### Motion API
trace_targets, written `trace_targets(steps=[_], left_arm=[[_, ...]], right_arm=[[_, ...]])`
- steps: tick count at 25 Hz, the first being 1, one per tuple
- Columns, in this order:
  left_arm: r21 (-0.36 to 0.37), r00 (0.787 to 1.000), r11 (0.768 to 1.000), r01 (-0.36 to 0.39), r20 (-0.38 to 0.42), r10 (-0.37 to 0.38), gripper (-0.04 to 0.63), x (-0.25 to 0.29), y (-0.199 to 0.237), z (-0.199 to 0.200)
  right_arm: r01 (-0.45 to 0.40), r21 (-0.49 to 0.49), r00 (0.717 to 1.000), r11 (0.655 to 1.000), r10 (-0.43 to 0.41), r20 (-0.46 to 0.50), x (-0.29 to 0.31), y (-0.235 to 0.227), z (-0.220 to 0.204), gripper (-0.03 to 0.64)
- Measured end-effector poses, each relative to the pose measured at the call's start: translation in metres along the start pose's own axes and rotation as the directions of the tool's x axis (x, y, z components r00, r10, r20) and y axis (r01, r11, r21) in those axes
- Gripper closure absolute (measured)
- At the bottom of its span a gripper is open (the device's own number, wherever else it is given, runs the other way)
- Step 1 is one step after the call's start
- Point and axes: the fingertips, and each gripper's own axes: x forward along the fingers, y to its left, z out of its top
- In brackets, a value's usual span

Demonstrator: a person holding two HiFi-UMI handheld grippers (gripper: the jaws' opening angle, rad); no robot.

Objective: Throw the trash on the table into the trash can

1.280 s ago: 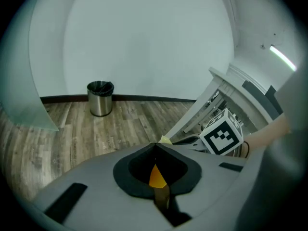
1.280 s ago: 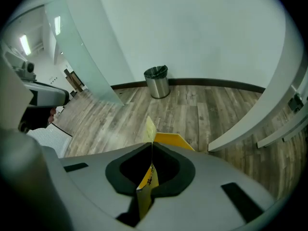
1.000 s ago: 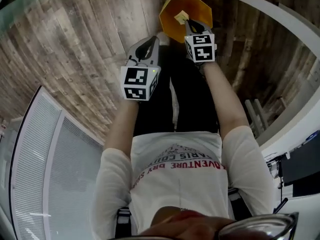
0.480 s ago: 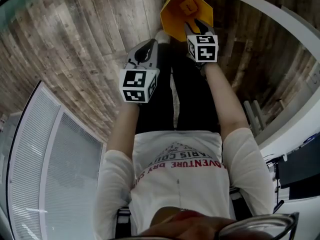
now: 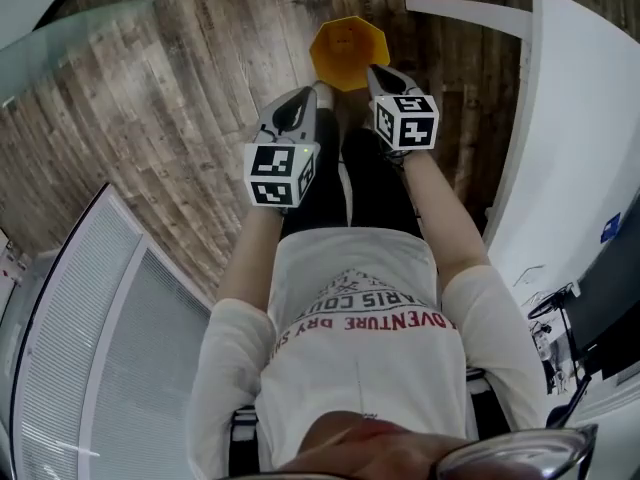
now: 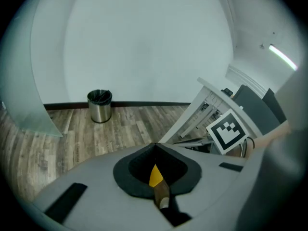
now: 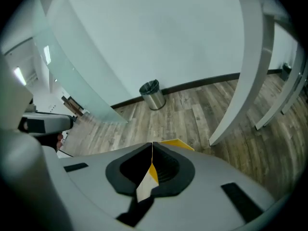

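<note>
Trash can (image 5: 346, 53), orange, stands on the wooden floor (image 5: 150, 118) just beyond both gripper tips, at the far side of the person's feet. Left gripper (image 5: 297, 103) is clenched, jaws meeting on nothing. Right gripper (image 5: 380, 74) has just been closing its jaws and is clenched too, empty, nearest the can's rim.

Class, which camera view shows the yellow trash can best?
The head view. It shows the whole yellow trash can from above, open mouth included. The right gripper view catches only one yellow edge of it, low in the picture. The left gripper view shows just a thin yellow sliver, probably the can.
</note>
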Motion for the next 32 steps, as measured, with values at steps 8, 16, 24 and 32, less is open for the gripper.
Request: trace_targets(steps=[8,16,24,32], left_arm=[[0.125,0.978,0.984,0.127,0.148,-0.145,0.572,-0.101,-0.113,0.128],[0.327,0.902,0.878,0.349,0.138,-0.409,0.572,-0.146,-0.273,0.166],[0.565,0.726,0.569,0.597,-0.081,-0.682,0.572,-0.155,-0.437,0.171],[0.603,0.495,0.214,0.768,-0.348,-0.796,0.572,-0.187,-0.566,0.098]], right_arm=[[0.057,-0.102,0.977,0.993,-0.035,0.209,-0.187,0.046,0.111,0.589],[0.224,-0.098,0.867,0.970,-0.153,0.474,-0.371,0.031,0.149,0.589],[0.438,0.362,0.579,0.823,-0.567,0.586,-0.557,-0.053,0.075,0.589],[0.499,0.691,0.319,0.523,-0.852,0.415,-0.655,-0.068,-0.073,0.589]])
